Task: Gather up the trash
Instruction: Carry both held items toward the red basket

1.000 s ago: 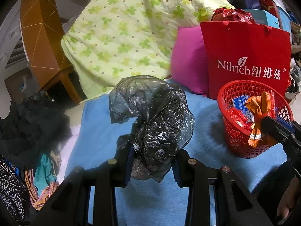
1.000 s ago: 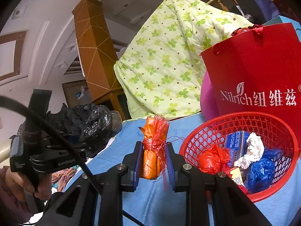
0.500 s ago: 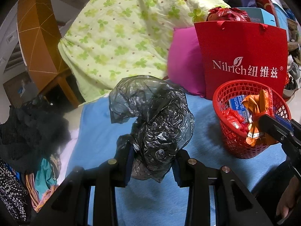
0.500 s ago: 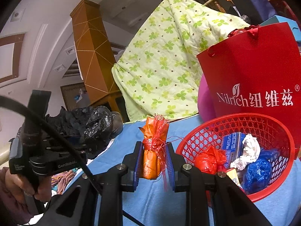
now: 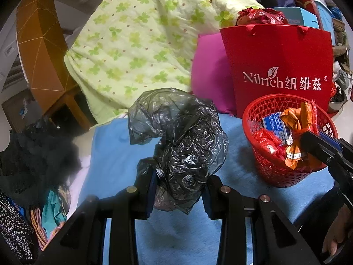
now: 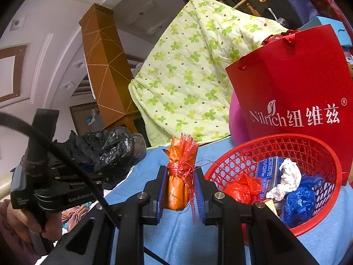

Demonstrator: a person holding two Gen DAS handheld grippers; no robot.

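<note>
My left gripper [image 5: 178, 195] is shut on a crumpled black plastic bag [image 5: 181, 137], held above the blue cloth [image 5: 110, 154]. My right gripper [image 6: 179, 193] is shut on an orange wrapper tied with red fringe [image 6: 178, 176]; in the left wrist view the wrapper [image 5: 296, 132] hangs over the red mesh basket [image 5: 275, 176]. The basket [image 6: 317, 150] stands at the right and holds a red bag [image 6: 242, 187], a blue bag [image 6: 297, 201], white crumpled paper [image 6: 286, 178] and a blue box [image 6: 267, 170]. The left gripper with the black bag [image 6: 106, 148] shows at the left.
A red Nilrich paper bag [image 5: 280, 66] stands behind the basket, next to a pink cushion [image 5: 209, 72]. A green clover quilt [image 5: 136, 35] is piled at the back. Dark clothes [image 5: 33, 152] lie at the left edge. A wooden pillar [image 6: 103, 66] rises behind.
My right gripper has carried the orange wrapper a little further over the basket. The left gripper holds the black bag almost still.
</note>
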